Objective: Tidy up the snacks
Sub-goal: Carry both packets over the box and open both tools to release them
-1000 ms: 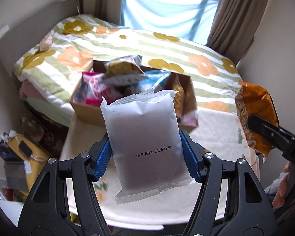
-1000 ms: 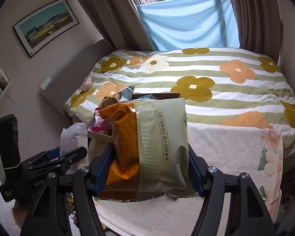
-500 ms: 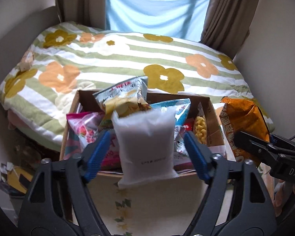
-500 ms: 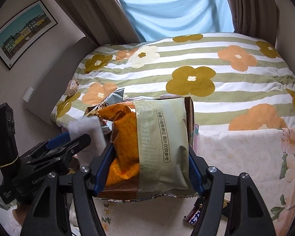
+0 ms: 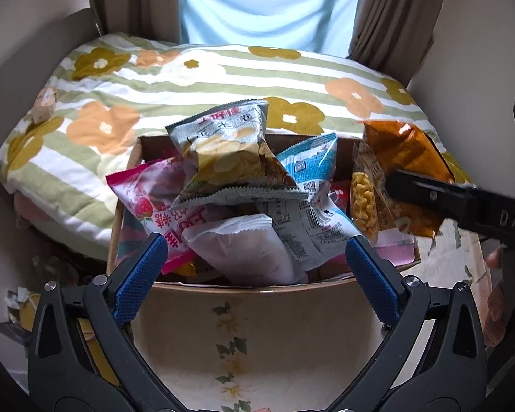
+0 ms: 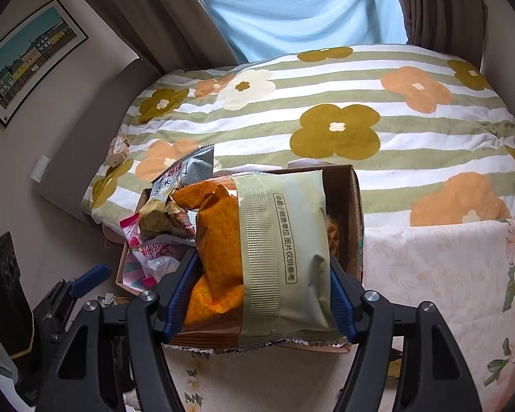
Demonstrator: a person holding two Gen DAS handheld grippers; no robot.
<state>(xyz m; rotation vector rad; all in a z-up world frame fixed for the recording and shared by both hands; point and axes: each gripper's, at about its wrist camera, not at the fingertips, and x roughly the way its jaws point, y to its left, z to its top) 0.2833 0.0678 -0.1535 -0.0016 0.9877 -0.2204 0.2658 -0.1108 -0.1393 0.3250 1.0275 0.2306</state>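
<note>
A cardboard box (image 5: pixel 223 279) full of snack bags stands on the table. In the left wrist view my left gripper (image 5: pixel 254 276) is open and empty at the box's near rim. A white packet (image 5: pixel 247 254) lies in the box in front of it, among a pink strawberry bag (image 5: pixel 147 192), a grey chip bag (image 5: pixel 226 147) and a blue bag (image 5: pixel 312 161). My right gripper (image 6: pixel 257 292) is shut on an orange and pale green snack bag (image 6: pixel 278 240), held over the box's (image 6: pixel 350 199) right side. That bag also shows in the left wrist view (image 5: pixel 401 168).
The table has a floral cloth (image 6: pixel 429 274). A bed with a flowered striped quilt (image 6: pixel 326 110) lies right behind the box. Curtains (image 5: pixel 395 10) and a blue sheet (image 5: pixel 264 3) hang at the back. Clutter sits on the floor at the left (image 5: pixel 20 305).
My left gripper moved up to the box, opened and let the white packet drop into it. My right gripper carried the orange bag closer, over the box.
</note>
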